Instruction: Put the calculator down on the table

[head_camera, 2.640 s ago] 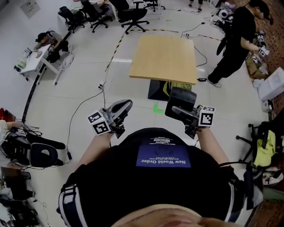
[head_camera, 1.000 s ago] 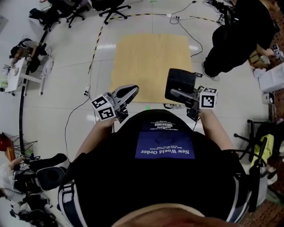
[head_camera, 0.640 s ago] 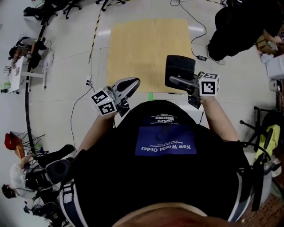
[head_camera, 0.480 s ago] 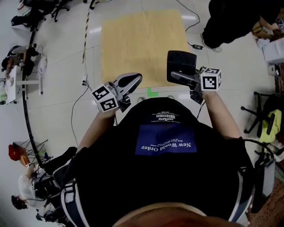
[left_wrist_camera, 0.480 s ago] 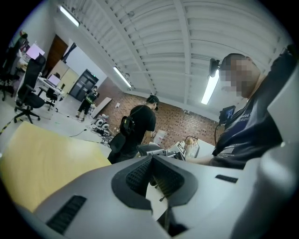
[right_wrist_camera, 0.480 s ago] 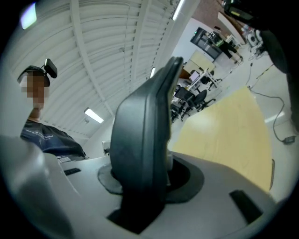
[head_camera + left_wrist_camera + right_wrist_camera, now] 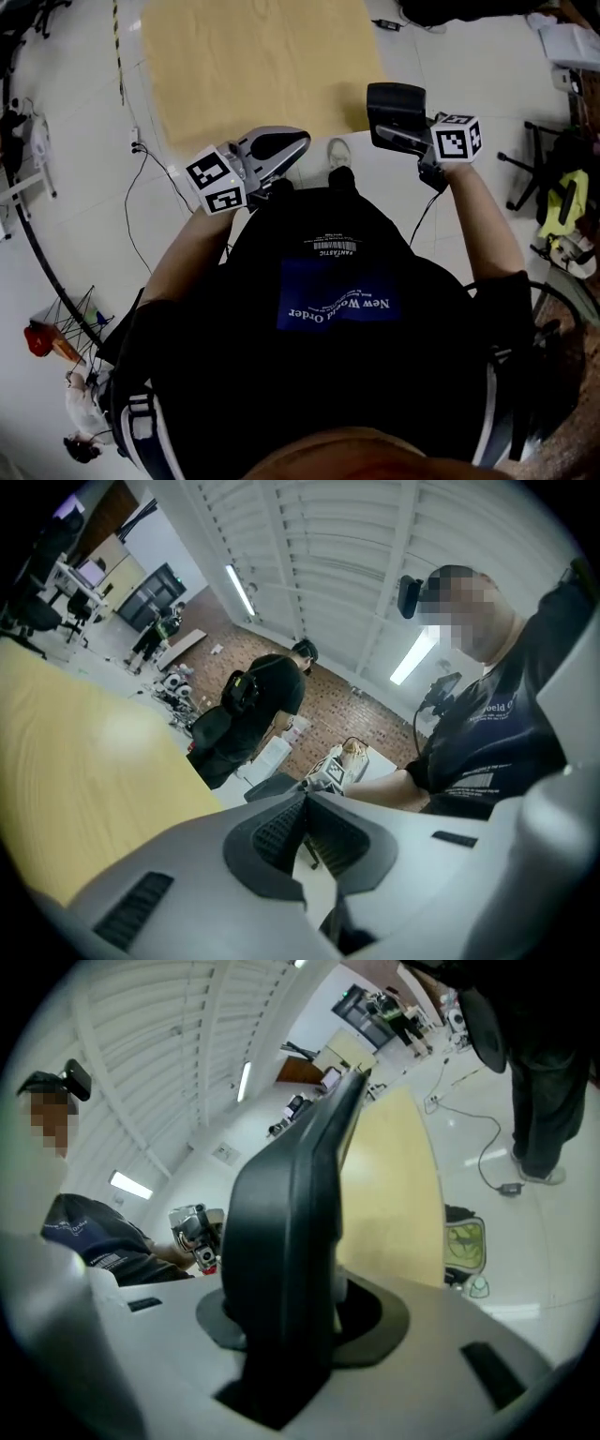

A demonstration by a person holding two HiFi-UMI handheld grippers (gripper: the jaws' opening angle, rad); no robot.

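A black calculator (image 7: 395,111) stands edge-on in my right gripper (image 7: 405,139), which is shut on its lower end. In the right gripper view the calculator (image 7: 292,1222) rises as a dark slab between the jaws and hides the right gripper (image 7: 302,1330) pads. It hangs in the air just off the near right corner of the light wooden table (image 7: 253,56). My left gripper (image 7: 296,142) hovers at the table's near edge, shut and empty. In the left gripper view the left gripper (image 7: 306,829) has its ribbed pads pressed together, with the table (image 7: 84,761) to the left.
A person in black (image 7: 262,700) stands beyond the table. Cables (image 7: 141,155) run over the floor at the left. An office chair with a yellow-green item (image 7: 558,202) stands at the right. A green bag (image 7: 466,1246) lies under the table.
The table has drawn much closer and now fills the top of the head view. Both grippers have sunk toward its near edge. The calculator stays clamped in the right gripper.
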